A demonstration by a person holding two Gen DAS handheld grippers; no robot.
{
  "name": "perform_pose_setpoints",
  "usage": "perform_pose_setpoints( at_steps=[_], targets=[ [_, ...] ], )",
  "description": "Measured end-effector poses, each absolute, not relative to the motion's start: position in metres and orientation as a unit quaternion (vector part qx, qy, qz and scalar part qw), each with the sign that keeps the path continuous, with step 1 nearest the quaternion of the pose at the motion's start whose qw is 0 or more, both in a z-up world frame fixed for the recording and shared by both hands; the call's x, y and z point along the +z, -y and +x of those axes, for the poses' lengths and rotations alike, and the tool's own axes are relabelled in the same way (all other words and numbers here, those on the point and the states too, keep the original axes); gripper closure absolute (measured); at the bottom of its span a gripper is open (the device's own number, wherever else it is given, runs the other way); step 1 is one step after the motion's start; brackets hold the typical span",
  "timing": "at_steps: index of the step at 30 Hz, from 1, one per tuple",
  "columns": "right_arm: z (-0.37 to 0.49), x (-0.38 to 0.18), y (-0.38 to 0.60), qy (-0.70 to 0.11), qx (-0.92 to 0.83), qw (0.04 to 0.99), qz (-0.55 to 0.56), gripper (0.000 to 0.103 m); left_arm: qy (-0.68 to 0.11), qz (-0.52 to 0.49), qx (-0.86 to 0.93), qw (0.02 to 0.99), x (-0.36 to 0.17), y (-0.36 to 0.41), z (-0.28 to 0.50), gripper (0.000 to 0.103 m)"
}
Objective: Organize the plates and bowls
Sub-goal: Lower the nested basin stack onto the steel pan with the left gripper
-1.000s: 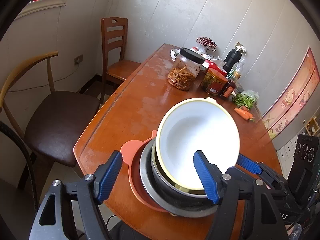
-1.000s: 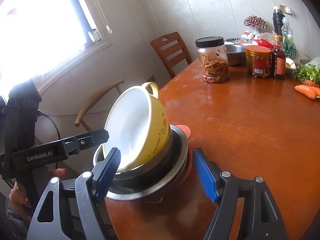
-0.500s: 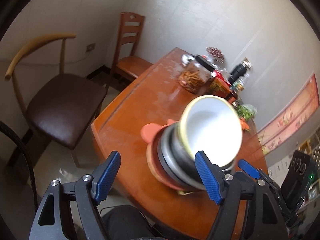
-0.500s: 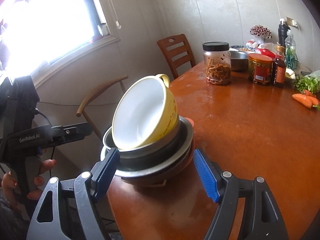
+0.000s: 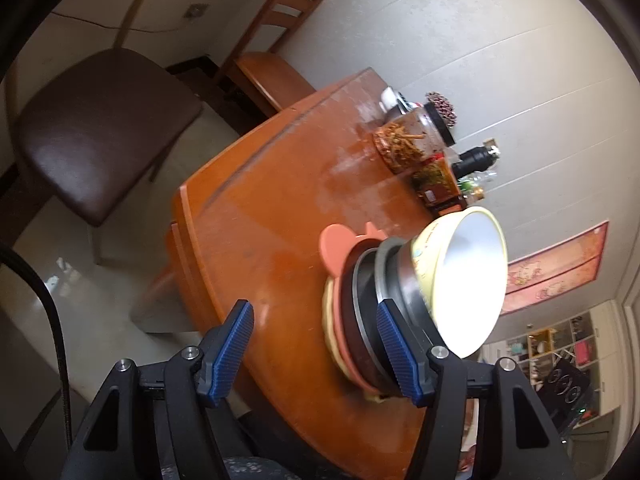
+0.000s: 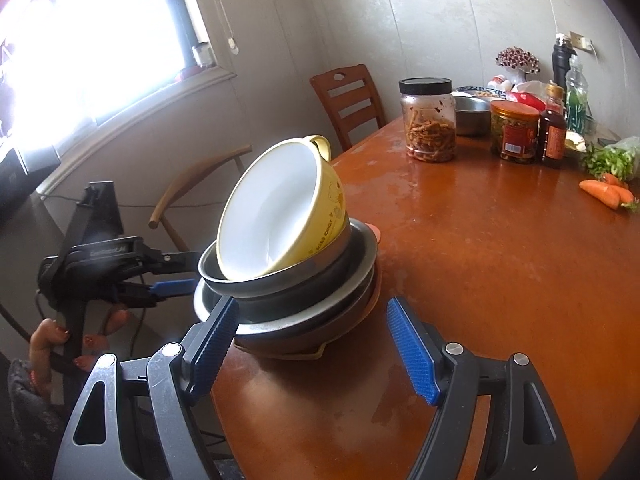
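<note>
The right gripper (image 6: 310,344) stands with its jaws apart and nothing between the pads, straddling the near side of the stack of dishes (image 6: 296,292) without touching it. The stack sits at the near left corner of the wooden table (image 6: 500,264), its bottom plate just at the table's edge: a pale plate and an orange plate at the base, steel bowls (image 6: 280,276) nested above, and on top a yellow bowl (image 6: 280,208) that leans, its white mouth tipped toward the left and its handle pointing far. The left gripper (image 6: 176,276) comes in level from the left, beyond the table's edge, held by a hand (image 6: 60,344); its jaws have just been closing. In the left wrist view one blue pad (image 5: 398,354) lies against the steel rims while the other pad (image 5: 230,354) stands clear over bare wood, so it grips nothing yet. Both grippers are close, the right squarely in front, the left at the side where the yellow bowl leans. To my eye, righting that bowl matters most. Open tabletop stretches right and far; jars (image 6: 430,120), bottles and carrots (image 6: 606,192) stand well apart.
</note>
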State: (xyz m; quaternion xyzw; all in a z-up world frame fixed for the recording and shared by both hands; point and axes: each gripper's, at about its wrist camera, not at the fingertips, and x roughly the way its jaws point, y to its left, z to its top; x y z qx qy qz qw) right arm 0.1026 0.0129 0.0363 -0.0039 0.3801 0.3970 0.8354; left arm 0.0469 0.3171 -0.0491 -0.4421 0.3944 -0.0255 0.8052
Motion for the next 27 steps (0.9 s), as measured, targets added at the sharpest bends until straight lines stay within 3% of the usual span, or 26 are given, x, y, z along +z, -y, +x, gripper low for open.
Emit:
perform_pose_setpoints(
  at_steps=[10,20,27],
  targets=[
    [0.108,0.026,-0.012,-0.401,0.405,0.822,0.006,0.025,-0.408,-0.437,-0.039,0.801,-0.049,-0.319,0.078,0.05],
    [0.087,0.016,-0.031,-0.387,0.417,0.817,-0.094,0.025,-0.411,-0.45,-0.075,0.789,-0.054,-0.318,0.097,0.061],
    [0.087,0.002,-0.054,-0.388,0.418,0.811,-0.133,0.025,-0.413,-0.436,-0.075,0.796,-0.052,-0.315,0.106,0.061]
  ],
)
